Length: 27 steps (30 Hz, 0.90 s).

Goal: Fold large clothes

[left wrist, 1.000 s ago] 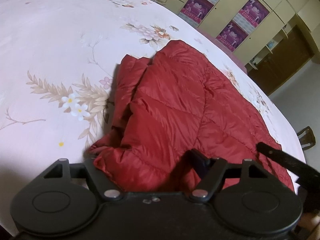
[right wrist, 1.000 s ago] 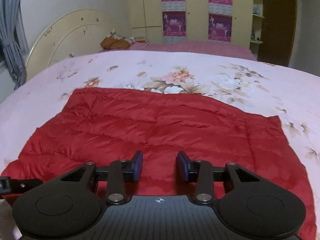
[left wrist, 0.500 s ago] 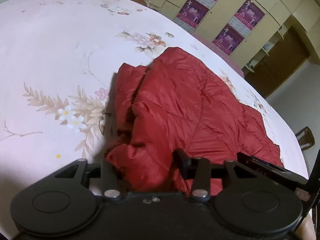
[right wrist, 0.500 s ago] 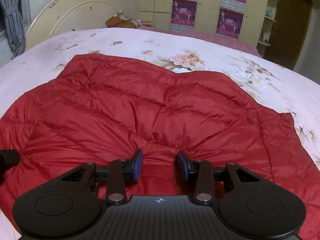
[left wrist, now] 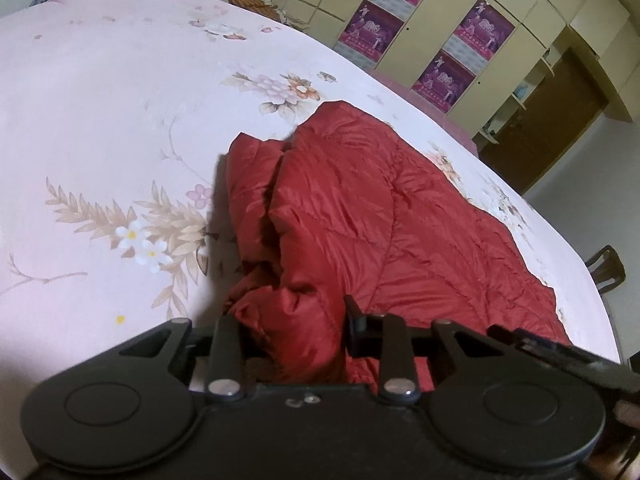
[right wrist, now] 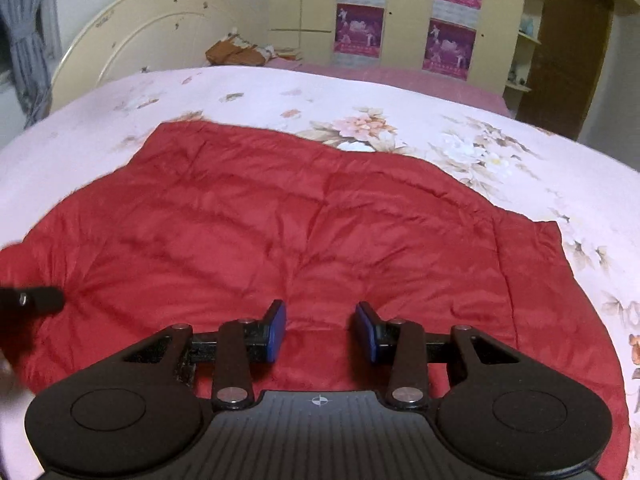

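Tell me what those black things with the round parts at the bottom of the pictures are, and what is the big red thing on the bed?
Those black things are two grabbing tools with two fingers each. A person holds one in each hand, and a small camera on each tool looks forward along its fingers, so one picture comes from each hand.

The big red thing is a puffy, quilted red jacket. It lies spread on a bed with a pink flowered sheet.

The left gripper has just been closing, and a bunched edge of the jacket sits squeezed between its fingers. The right gripper, with its blue pads, stands open just above the jacket and holds nothing. Behind the bed is a yellow wardrobe with purple posters.
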Each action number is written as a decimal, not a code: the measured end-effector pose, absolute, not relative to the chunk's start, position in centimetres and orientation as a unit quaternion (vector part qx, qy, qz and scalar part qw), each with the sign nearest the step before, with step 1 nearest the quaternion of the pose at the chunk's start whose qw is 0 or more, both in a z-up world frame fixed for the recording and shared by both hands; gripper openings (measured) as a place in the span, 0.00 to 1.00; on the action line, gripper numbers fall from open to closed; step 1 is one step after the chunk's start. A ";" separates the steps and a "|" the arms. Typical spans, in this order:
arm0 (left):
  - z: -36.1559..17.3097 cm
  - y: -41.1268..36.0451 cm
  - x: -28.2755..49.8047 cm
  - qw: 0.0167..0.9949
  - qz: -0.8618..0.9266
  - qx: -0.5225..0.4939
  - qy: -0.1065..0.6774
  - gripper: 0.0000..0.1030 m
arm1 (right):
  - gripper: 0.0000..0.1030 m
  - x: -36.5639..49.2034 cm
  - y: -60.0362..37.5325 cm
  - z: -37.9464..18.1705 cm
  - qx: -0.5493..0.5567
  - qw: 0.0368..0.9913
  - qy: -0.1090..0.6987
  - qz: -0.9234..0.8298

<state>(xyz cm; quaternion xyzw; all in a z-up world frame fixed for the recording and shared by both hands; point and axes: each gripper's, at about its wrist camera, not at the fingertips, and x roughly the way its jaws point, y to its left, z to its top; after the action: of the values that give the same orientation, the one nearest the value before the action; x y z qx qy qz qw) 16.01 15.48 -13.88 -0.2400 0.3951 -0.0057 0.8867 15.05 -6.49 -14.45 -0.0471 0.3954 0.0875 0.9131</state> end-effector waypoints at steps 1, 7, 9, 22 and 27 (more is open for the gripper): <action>-13.9 15.5 16.0 0.887 -0.006 -0.240 0.394 0.28 | 0.38 15.2 -6.3 -15.0 -0.047 0.911 0.400 0.086; -13.6 15.6 16.0 0.888 -0.003 -0.246 0.388 0.23 | 0.38 15.9 -5.9 -16.4 -0.058 0.909 0.403 0.085; -13.1 15.4 15.8 0.892 -0.001 -0.245 0.380 0.21 | 0.38 16.2 -5.9 -16.5 -0.061 0.909 0.403 0.089; -6.2 9.5 15.2 0.939 -0.024 -0.152 0.308 0.19 | 0.38 16.7 -8.2 -16.8 -0.031 0.902 0.404 0.145; -3.9 5.8 15.4 0.947 -0.048 -0.121 0.292 0.19 | 0.38 16.6 -10.9 -14.0 0.004 0.904 0.399 0.153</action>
<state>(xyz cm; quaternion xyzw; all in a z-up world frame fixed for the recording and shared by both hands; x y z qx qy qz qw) 15.44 5.81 -3.90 -0.1209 0.2925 -0.0478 0.9474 16.56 -10.91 -14.00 0.0040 0.3992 0.1534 0.9039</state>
